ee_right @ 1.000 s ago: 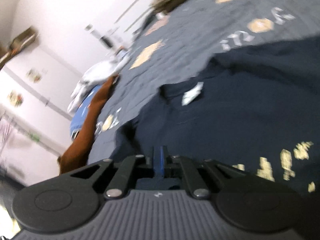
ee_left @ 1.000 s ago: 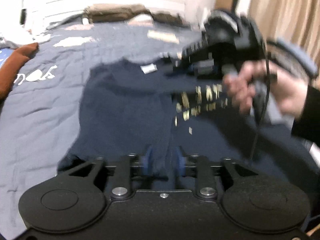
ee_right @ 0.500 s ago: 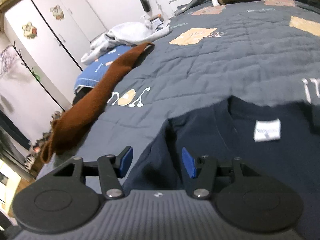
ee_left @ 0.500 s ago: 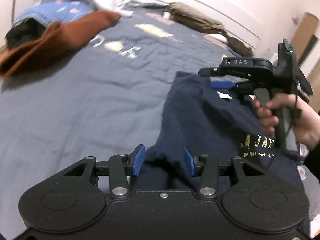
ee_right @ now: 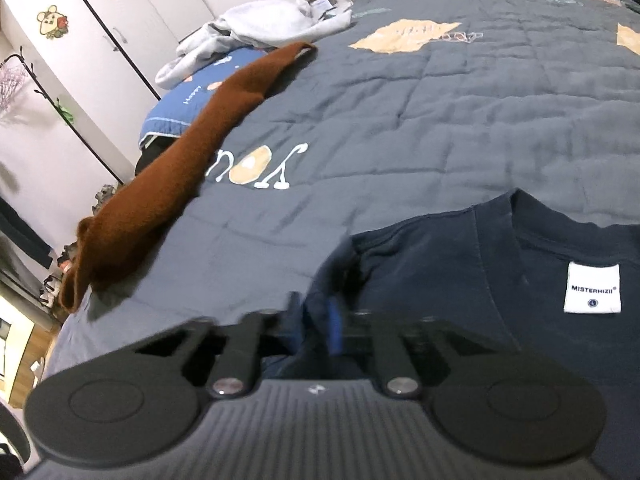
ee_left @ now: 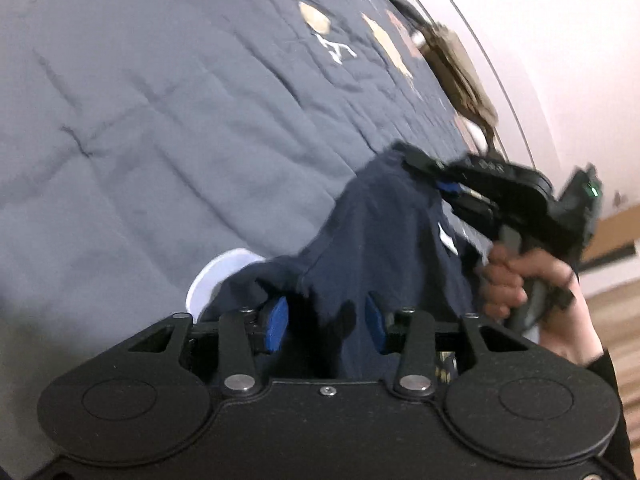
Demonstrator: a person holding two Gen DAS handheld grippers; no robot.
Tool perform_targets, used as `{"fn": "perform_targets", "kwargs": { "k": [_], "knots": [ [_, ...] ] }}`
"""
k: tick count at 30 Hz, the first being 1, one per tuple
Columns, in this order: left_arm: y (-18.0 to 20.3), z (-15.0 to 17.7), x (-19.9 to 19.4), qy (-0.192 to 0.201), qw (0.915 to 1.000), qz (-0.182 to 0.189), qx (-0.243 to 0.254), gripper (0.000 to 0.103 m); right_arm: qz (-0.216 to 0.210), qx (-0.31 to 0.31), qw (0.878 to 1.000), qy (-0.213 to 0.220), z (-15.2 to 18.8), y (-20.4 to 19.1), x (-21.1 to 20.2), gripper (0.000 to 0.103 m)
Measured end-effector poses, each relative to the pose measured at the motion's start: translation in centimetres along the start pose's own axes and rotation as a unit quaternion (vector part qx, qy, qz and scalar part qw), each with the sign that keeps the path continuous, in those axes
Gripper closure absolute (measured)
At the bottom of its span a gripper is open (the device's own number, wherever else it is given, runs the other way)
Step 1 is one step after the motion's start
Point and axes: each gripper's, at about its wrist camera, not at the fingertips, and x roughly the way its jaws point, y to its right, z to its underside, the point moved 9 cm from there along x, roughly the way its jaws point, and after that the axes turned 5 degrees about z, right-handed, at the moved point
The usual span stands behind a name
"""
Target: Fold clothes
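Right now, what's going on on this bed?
A person is folding a navy T-shirt on a grey quilt, a handheld gripper in each hand. The right gripper has just closed and is shut on the shirt's shoulder edge beside the collar. The left gripper has been closing, with bunched shirt fabric between its blue fingers; whether they already press it is unclear. A brown garment lies untouched further off.

Right gripper (ee_right: 320, 330) clamped on navy T-shirt (ee_right: 500, 300) shoulder; brown garment (ee_right: 180, 168) left on quilt (ee_right: 440, 120).
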Motion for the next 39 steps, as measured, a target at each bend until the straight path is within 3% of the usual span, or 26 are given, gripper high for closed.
{"fn": "perform_targets", "kwargs": {
  "k": [3, 7, 11, 14, 17, 20, 22, 23, 30, 32, 33, 34, 36, 39],
  "knots": [
    [-0.7, -0.3, -0.4, 0.024, 0.9993, -0.005, -0.029, 0.094, -0.001, 0.001, 1.000, 0.009, -0.5, 0.0, 0.3, 0.097],
    [1.0, -0.6, -2.9, 0.074, 0.9972, 0.009, 0.000, 0.098, 0.001, -0.007, 1.000, 0.030, -1.5, -0.5, 1.3, 0.097],
    [1.4, -0.3, -3.8, 0.080, 0.9957, -0.020, 0.044, 0.097, -0.009, -0.055, 0.998, 0.037, -2.4, -2.5, 2.9, 0.096],
    [-0.1, -0.6, -3.6, 0.070, 0.9973, -0.024, -0.002, 0.097, 0.016, -0.084, 0.996, 0.011, -2.3, -2.6, 3.8, 0.092],
    [0.1, -0.8, -3.4, 0.064, 0.9977, -0.020, 0.005, 0.096, 0.005, -0.079, 0.997, 0.006, -1.8, -1.6, 1.9, 0.090],
    [0.8, -0.2, -2.8, 0.049, 0.9986, -0.012, 0.013, 0.087, -0.009, -0.075, 0.997, 0.004, -1.3, -0.6, -0.2, 0.076],
    [1.4, 0.2, -2.6, 0.039, 0.9990, -0.004, 0.019, 0.069, -0.004, -0.084, 0.996, 0.006, -0.5, 0.4, -2.1, 0.069],
    [1.6, 0.4, -2.5, 0.037, 0.9991, -0.002, 0.023, 0.066, -0.001, -0.086, 0.996, 0.006, 0.0, 0.9, -2.8, 0.067],
    [1.6, 1.6, -1.4, 0.021, 0.9994, -0.009, 0.026, 0.068, 0.026, -0.074, 0.996, -0.033, 3.9, 3.8, -4.5, 0.066],
    [1.5, 1.6, -1.0, 0.021, 0.9994, -0.009, 0.024, 0.075, 0.035, -0.077, 0.995, -0.043, 4.8, 4.0, -4.5, 0.066],
    [1.5, 1.6, -0.9, 0.020, 0.9993, -0.010, 0.028, 0.092, 0.036, -0.077, 0.996, -0.040, 5.1, 4.1, -4.6, 0.067],
    [1.6, 1.5, -0.9, 0.018, 0.9992, -0.012, 0.035, 0.096, 0.036, -0.076, 0.996, -0.036, 5.4, 4.1, -4.7, 0.070],
    [1.7, 1.5, -1.3, 0.020, 0.9986, -0.019, 0.045, 0.100, 0.038, -0.076, 0.996, -0.030, 5.9, 4.2, -5.0, 0.099],
    [1.8, 1.7, -2.3, 0.016, 0.9988, -0.018, 0.043, 0.100, 0.032, -0.053, 0.998, -0.012, 5.4, 4.8, -5.7, 0.100]
  ]
}}
